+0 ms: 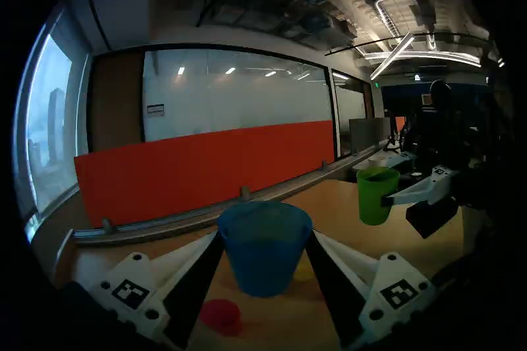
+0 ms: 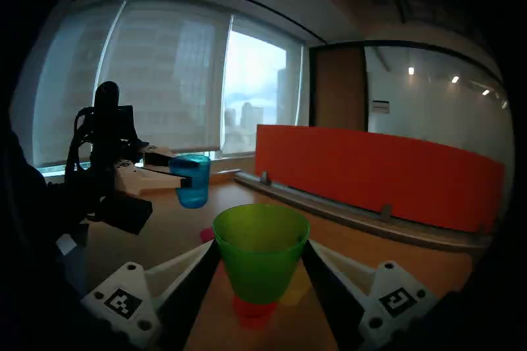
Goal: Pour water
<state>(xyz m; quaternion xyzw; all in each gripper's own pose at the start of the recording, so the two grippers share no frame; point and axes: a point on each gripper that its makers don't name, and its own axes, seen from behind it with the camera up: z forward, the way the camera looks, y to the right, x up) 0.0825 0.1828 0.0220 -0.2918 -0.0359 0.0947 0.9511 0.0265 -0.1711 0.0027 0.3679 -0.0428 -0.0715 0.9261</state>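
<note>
My left tongs clamp the blue cup upright above the bench so nothing spills; to their right, my right tongs clamp the green cup, ready for pouring.

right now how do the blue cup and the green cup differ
Colour: the blue cup is blue, the green cup is green. Holder: the left tool grips the blue cup, the right tool grips the green cup. Shared: both are upright, tapered, open-topped and apparently lifted off the wooden table.
</note>
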